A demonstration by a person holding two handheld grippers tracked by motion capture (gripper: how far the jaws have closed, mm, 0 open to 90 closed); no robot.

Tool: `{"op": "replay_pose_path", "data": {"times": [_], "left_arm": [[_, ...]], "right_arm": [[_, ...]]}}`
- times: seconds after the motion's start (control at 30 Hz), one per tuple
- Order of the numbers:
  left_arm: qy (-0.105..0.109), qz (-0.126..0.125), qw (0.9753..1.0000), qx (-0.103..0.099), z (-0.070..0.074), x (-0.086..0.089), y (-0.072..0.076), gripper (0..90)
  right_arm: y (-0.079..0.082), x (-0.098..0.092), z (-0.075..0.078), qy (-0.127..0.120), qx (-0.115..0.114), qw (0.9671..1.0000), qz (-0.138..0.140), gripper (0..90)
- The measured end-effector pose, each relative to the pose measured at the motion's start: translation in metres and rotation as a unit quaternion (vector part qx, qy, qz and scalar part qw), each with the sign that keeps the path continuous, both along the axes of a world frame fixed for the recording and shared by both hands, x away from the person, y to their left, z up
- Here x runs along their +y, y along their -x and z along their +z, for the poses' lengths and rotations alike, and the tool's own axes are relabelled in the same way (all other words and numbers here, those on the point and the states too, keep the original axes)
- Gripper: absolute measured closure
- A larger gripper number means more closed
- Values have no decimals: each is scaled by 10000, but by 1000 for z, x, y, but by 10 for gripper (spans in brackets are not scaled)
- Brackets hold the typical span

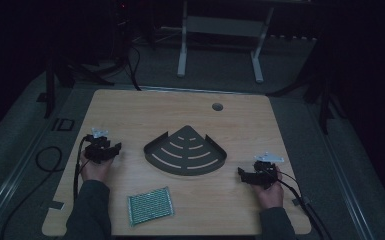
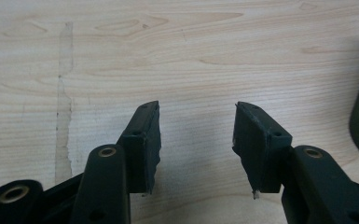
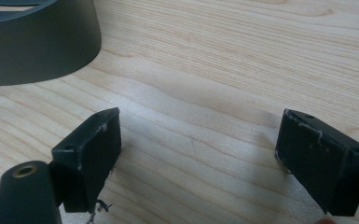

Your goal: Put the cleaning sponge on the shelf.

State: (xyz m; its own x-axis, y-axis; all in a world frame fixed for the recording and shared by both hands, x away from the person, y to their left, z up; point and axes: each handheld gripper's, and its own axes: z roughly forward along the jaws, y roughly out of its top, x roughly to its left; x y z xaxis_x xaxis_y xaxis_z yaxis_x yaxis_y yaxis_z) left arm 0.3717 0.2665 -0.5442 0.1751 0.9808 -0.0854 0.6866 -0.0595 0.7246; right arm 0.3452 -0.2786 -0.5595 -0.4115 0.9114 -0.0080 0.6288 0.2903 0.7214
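Wooden bench (image 1: 130,115) under dim light, bare around its edges. At its middle, a dark fan-shaped slotted tray (image 1: 186,151), lying flat, between both grippers and touching neither; likely rigid metal or hard plastic, fairly light, smooth and perhaps slippery, best pinched across its raised rim at the curved edge. Nearer the front edge, a green mesh pad (image 1: 150,206), flat, probably soft and light. Left gripper (image 1: 111,148) near the tray's left side, jaws released, nothing between. Right gripper (image 1: 241,172) near its right corner, jaws spread wide, likewise empty.
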Motion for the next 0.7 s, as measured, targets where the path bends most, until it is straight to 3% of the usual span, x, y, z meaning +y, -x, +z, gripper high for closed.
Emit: {"op": "replay_pose_path", "data": {"times": [0.2, 0.3, 0.47, 0.7], "left_arm": [[167, 73, 9998, 2, 6, 5, 4, 525], [175, -30, 9998, -28, 10, 7, 7, 530], [221, -235, 9994, 98, 17, 8, 13, 542], [198, -410, 9990, 53, 27, 5, 24, 564]], "right_arm": [[0, 0, 0, -1, 8, 10000, 3, 137], [-1, 0, 0, -2, 8, 10000, 4, 137], [-1, 0, 0, -3, 9, 10000, 8, 137], [-1, 0, 0, -6, 10, 10000, 8, 137]]}}
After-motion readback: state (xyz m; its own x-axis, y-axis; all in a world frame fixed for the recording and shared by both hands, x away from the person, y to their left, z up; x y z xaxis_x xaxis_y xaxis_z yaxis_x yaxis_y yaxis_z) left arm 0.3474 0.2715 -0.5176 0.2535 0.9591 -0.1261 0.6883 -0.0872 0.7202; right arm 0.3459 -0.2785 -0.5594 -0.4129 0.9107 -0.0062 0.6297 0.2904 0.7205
